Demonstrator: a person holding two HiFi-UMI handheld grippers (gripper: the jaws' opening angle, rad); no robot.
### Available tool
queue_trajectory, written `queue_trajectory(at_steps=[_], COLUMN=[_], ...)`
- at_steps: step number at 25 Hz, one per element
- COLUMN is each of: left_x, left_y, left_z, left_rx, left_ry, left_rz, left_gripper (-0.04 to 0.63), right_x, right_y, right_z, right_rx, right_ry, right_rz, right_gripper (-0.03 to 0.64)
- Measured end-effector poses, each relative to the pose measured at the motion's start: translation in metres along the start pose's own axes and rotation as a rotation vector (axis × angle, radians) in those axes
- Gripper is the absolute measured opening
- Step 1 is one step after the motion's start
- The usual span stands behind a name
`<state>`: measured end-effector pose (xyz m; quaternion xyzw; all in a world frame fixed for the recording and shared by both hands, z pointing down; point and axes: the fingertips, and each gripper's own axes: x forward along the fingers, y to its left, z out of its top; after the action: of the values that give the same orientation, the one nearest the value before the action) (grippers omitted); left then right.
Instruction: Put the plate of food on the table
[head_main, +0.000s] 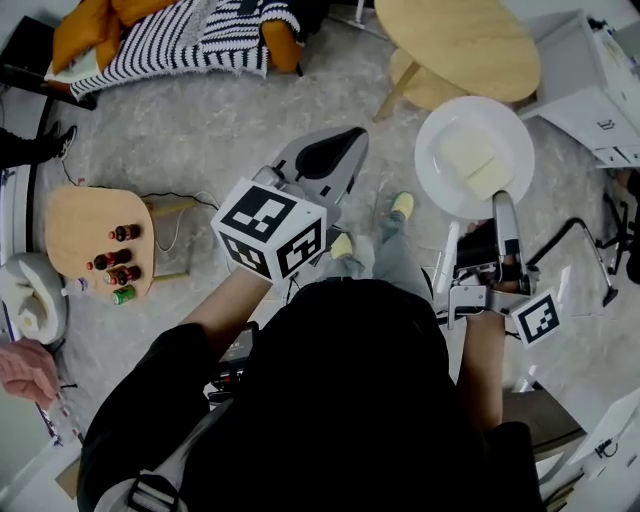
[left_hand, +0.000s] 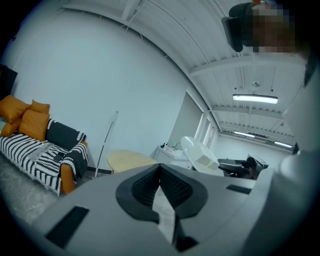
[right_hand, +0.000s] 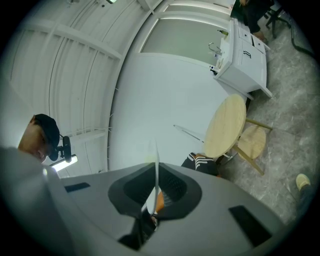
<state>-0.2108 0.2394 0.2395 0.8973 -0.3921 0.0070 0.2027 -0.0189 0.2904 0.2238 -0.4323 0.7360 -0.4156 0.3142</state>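
A white plate (head_main: 500, 120) carrying pale yellow slices of food (head_main: 472, 160) hangs above the grey floor, just short of the round wooden table (head_main: 470, 40). My right gripper (head_main: 503, 203) is shut on the plate's near rim. In the right gripper view the plate (right_hand: 156, 165) shows edge-on as a thin white line between the jaws, with the table (right_hand: 225, 125) beyond. My left gripper (head_main: 337, 150) is raised to the left of the plate, jaws together and holding nothing. The left gripper view shows the plate (left_hand: 192, 147), the food (left_hand: 207, 161) and the table (left_hand: 130, 160) ahead.
A wooden stool (head_main: 425, 88) stands under the table's near side. A sofa with a striped blanket and orange cushions (head_main: 180, 35) is at the far left. A low side table with several bottles (head_main: 80, 215) stands at left, a white cabinet (head_main: 600, 90) at right. Another person's hand (head_main: 25, 370) shows at the left edge.
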Motion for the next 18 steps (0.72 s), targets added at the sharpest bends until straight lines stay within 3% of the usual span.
queue_trajectory(at_steps=[13, 18], left_x=[0.011, 0.06], left_y=[-0.003, 0.012], left_z=[0.01, 0.024], left_rx=[0.064, 0.074], left_ry=[-0.034, -0.019], left_rz=[-0.018, -0.015], left_gripper=[0.006, 0.006], right_x=[0.007, 0.041], right_y=[-0.005, -0.032], right_z=[0.012, 0.045], right_rx=[-0.005, 0.013], right_ry=[-0.047, -0.057], right_rz=[0.057, 0.049], right_gripper=[0.02, 0.02])
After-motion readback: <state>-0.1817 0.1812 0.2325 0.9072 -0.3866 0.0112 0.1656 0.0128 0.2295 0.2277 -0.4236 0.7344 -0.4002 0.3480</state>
